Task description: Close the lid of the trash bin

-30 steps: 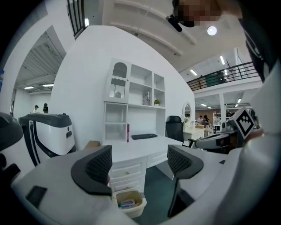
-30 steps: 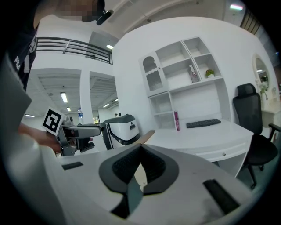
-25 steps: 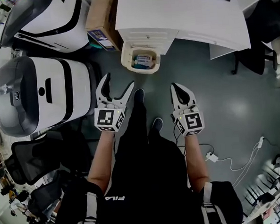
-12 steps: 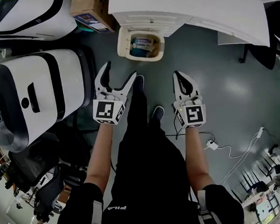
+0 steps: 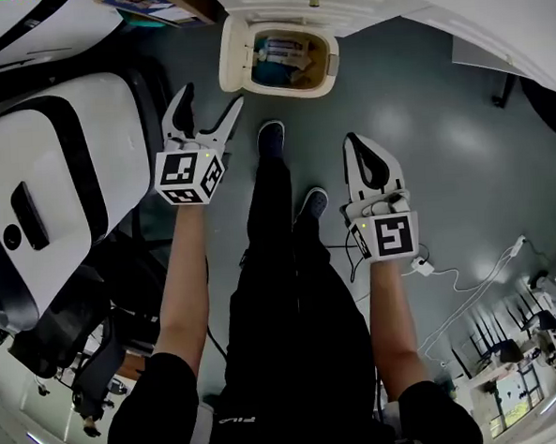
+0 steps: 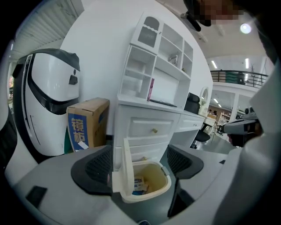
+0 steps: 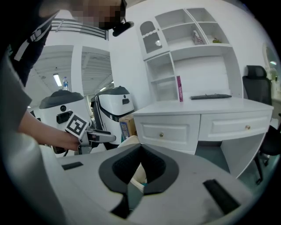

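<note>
bin: bin (image 5: 284,91) sits on the floor at 12 o'clock in the head view, against the desk (image 5: 415,1), just past the front shoe (image 5: 271,137)
lid: lid (image 6: 127,169) is up, standing about vertical at the bin's 9 o'clock edge; task not done
contents: a few packets low inside, nothing above the rim that I can see
left gripper: left gripper (image 5: 210,98) at 11 o'clock, jaws spread wide, nothing between them; bin is near at its 1 o'clock, no contact
right gripper: right gripper (image 5: 360,150) at 3 o'clock, jaws pressed together, holding nothing, well apart from the bin
step: approach, probably the left one goes for the lid
risk 1: pushing the lid from its inner face would force it further open or strain the hinge; it needs a push from the 9 o'clock side
risk 2: bin looks light, so a sideways shove could slide or tip it instead of swinging the lid
risk 3: a spread jaw could hook the rim or dip into the bin
risk 4: lid let go early may drop hard and bounce back ajar
risk 5: cable (image 5: 470,294) on the floor at 4 o'clock, trip hazard if the person steps back
</note>
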Demonstrator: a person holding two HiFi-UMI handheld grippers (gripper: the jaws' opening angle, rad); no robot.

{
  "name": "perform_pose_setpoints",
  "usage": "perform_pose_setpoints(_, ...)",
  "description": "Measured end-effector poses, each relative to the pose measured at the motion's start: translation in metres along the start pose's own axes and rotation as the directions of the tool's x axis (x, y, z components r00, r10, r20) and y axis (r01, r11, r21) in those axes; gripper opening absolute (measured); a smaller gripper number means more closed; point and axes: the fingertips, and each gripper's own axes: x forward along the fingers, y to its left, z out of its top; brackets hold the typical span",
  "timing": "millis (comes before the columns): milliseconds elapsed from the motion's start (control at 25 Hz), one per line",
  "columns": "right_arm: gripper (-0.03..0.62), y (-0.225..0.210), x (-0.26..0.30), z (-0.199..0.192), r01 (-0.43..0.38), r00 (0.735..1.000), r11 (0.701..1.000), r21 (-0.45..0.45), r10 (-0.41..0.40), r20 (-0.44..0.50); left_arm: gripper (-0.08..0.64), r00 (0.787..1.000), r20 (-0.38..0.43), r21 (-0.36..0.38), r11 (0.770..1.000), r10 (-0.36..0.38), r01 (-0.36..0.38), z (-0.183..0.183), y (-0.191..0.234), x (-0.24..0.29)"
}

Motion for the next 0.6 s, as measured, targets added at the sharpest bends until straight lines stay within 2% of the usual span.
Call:
perform_pose_setpoints(280,0.005,0.004,0.037,-0.022,0.001,1.000,1.000,0.019,-0.001,-0.003,0.403,0.998,-0.044,0.008,0.999,-0.041,0.042,-0.032,0.020,0.055)
perform_pose_setpoints(440,0.005,0.009,0.051,-0.037,-0.008,1.000,1.000,0.017,0.008,-0.012,0.403,0.997,-0.054,0.000,0.999,-0.048,0.048,-0.046,0.031,0.070)
perform_pose_setpoints(600,0.005,0.012,0.054,-0.055,-0.006,0.999,1.000,0.002,0.006,-0.038,0.393,0.996,-0.077,0.032,0.998,-0.053,0.056,-0.059,0.033,0.074)
